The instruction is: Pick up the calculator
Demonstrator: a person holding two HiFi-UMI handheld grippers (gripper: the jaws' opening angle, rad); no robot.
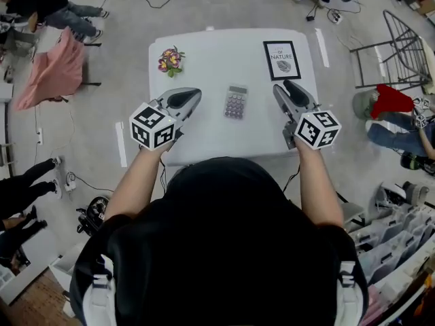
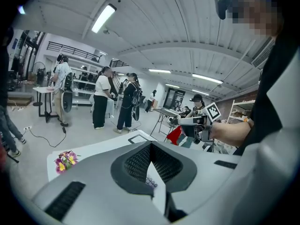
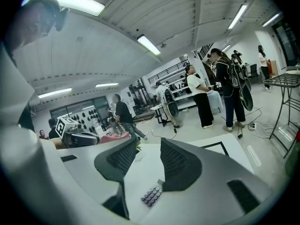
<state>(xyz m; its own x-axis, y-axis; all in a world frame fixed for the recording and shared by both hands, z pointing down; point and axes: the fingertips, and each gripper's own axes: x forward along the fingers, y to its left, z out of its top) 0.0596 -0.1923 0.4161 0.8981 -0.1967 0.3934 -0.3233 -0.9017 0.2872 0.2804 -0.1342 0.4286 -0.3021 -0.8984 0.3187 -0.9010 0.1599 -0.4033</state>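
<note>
Calculator point(image 1: 236, 102) lies flat near the middle of the white counter point(image 1: 204, 138), keys up, and nothing touches it. Left gripper point(image 1: 189, 98) is just to the left of the calculator and a little above the counter. Its jaws are together at the tips with nothing between them; in its own view only a thin wedge of counter and a few calculator keys show behind the pads. Right gripper point(image 1: 285, 87) is just to the right of the calculator, at about the same level. Its jaws stand apart and empty, and the calculator keys show low in the gap between them in the right gripper view. Flowers point(image 1: 170, 60) lie beyond the calculator to the left, and a framed card point(image 1: 281, 60) lies beyond it to the right; both are well apart from it. I judge the task is at its beginning: the grippers are placed at both sides, but no grasp is made and the calculator is not lifted. What is left is to bring open jaws around the calculator, close on it and raise it.
</note>
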